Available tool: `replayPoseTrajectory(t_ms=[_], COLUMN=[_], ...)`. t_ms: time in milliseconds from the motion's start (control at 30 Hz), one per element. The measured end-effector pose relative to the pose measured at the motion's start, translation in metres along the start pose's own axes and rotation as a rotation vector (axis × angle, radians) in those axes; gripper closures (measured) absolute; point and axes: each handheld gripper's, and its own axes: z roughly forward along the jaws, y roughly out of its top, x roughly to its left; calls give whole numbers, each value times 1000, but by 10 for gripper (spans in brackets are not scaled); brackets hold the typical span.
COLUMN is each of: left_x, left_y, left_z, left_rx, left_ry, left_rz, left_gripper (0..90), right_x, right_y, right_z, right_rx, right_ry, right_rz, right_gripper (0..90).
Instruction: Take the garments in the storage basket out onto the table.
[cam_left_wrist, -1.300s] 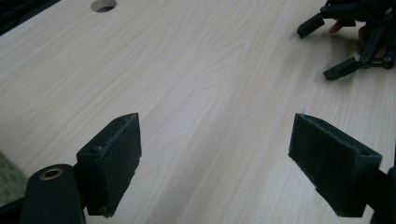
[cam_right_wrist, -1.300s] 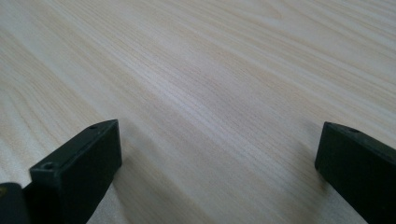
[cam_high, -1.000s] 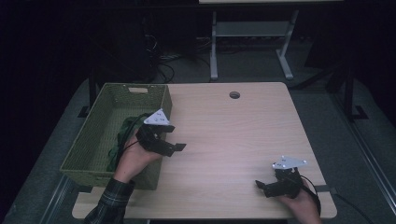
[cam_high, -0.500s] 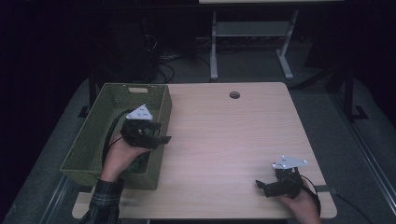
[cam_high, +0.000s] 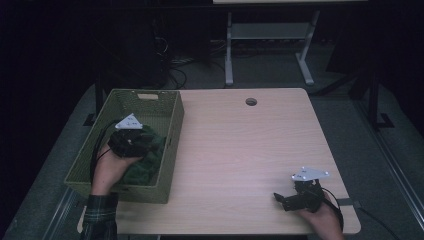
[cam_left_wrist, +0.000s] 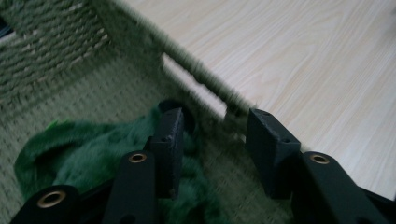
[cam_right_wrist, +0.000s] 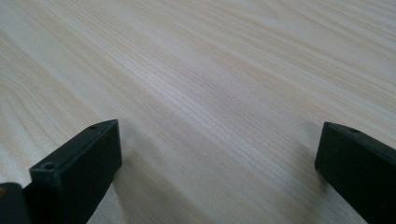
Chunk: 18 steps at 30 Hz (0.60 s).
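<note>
Inside the woven green basket, the left claw, jaws just narrowing but gripping nothing, hovers over the crumpled green cloth, not yet grasped, while the right claw rests spread on the counter.

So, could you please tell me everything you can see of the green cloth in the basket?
The green cloth looks soft and fuzzy, dark green, and lies crumpled in a loose heap on the floor of the woven basket, against the wall next to the table. In the left gripper view its folds bunch around one black jaw of the left gripper, whose jaws have just been closing; the gap between them holds basket weave, not cloth. Part of it is hidden under the hand.
</note>
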Motion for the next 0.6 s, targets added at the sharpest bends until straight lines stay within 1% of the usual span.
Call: replayPoseTrajectory(t_ms=[100,167,200,333,367,400,433,467,500,600], left_x=[3,6,7,9,9,10,10,10,11,12], left_y=[-4,-10,-11,-15,-17,-17,-20,-20,-21,-23], left_z=[2,6,7,11,13,14,17,17,21,24], left_rx=[14,40,48,68,68,80,92,92,112,123], left_ry=[3,-2,-1,4,3,1,-3,-3,0,2], left_rz=[-1,-7,2,-2,-11,-3,-12,-12,-1,-5], left_gripper=[572,576,580,581,588,590,595,596,596,595], right_x=[0,0,0,0,0,0,0,0,0,0], right_y=[0,0,0,0,0,0,0,0,0,0], right_z=[0,0,0,0,0,0,0,0,0,0], right_rx=[0,0,0,0,0,0,0,0,0,0], right_ry=[0,0,0,0,0,0,0,0,0,0], right_rz=[0,0,0,0,-1,0,0,0,0,0], right_gripper=[2,2,2,2,2,2,2,2,2,2])
